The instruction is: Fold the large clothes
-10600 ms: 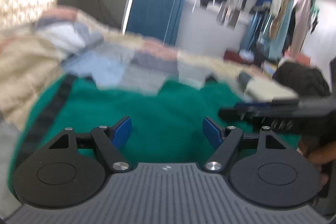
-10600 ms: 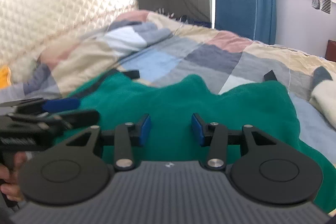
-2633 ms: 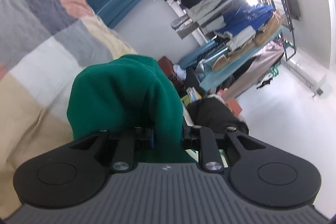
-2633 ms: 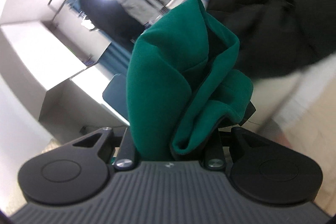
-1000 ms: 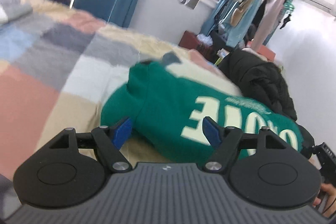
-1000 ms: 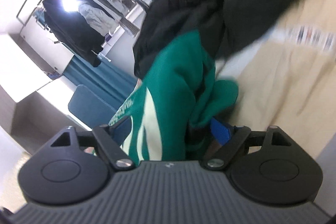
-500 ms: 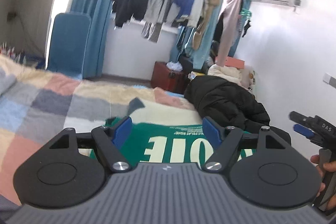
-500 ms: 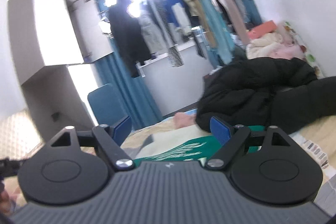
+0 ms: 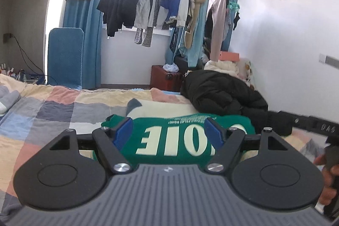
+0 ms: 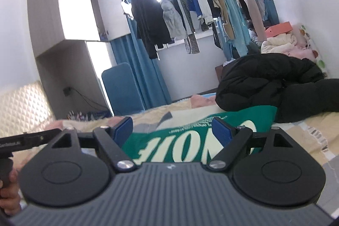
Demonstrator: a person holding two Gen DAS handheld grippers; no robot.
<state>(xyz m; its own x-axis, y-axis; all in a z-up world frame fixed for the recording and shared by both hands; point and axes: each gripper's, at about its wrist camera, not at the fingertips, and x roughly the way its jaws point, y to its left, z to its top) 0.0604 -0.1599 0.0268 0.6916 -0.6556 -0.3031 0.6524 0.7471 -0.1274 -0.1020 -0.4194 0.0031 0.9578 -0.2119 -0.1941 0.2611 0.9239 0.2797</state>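
A green sweatshirt (image 9: 169,142) with large cream letters lies folded flat on the patchwork bed; it also shows in the right wrist view (image 10: 190,139). My left gripper (image 9: 169,132) is open and empty, held above the near edge of the sweatshirt. My right gripper (image 10: 173,130) is open and empty, also above the sweatshirt. The right gripper's body (image 9: 307,122) shows at the right edge of the left wrist view. The left gripper's body (image 10: 27,140) shows at the left edge of the right wrist view.
A black puffer jacket (image 9: 222,94) lies heaped on the bed just beyond the sweatshirt, also in the right wrist view (image 10: 275,82). The patchwork quilt (image 9: 53,111) stretches to the left. Clothes hang on a rail (image 9: 169,3) by the window. A blue panel (image 9: 64,58) stands against the wall.
Both grippers let go of the green sweatshirt, which now lies folded on the bed. Both have lifted and drawn back, with their jaws wide open.
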